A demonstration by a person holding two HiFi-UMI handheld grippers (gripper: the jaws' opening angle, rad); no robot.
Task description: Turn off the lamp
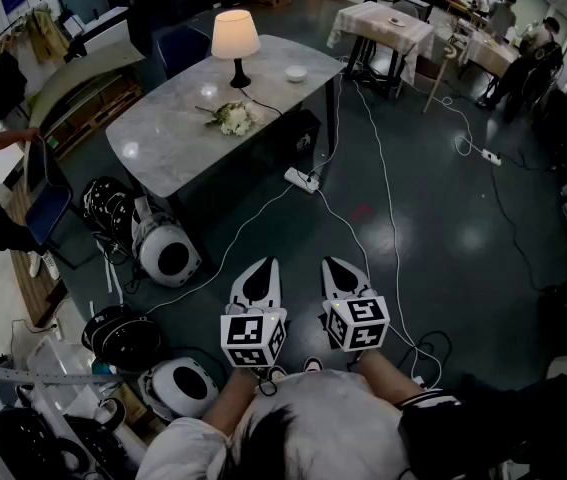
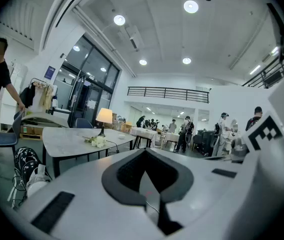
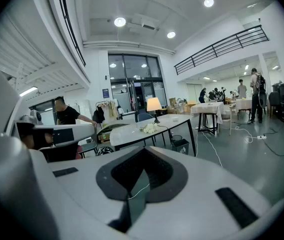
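We hold the left gripper [image 1: 265,264] and the right gripper [image 1: 334,264] side by side, both jaws pressed together on nothing. The lit lamp [image 1: 235,35] stands well ahead on the grey worktop [image 1: 168,133], near white flowers [image 1: 234,118].

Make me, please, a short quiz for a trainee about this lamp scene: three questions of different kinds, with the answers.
1. True or false: the lamp on the table is lit.
2. What lies on the table near the lamp? A) white flowers B) a laptop C) a book
3. Fill in: the jaws of the right gripper are ____.
Key: 1 true, the shade glows; 2 A; 3 shut, with nothing between them.
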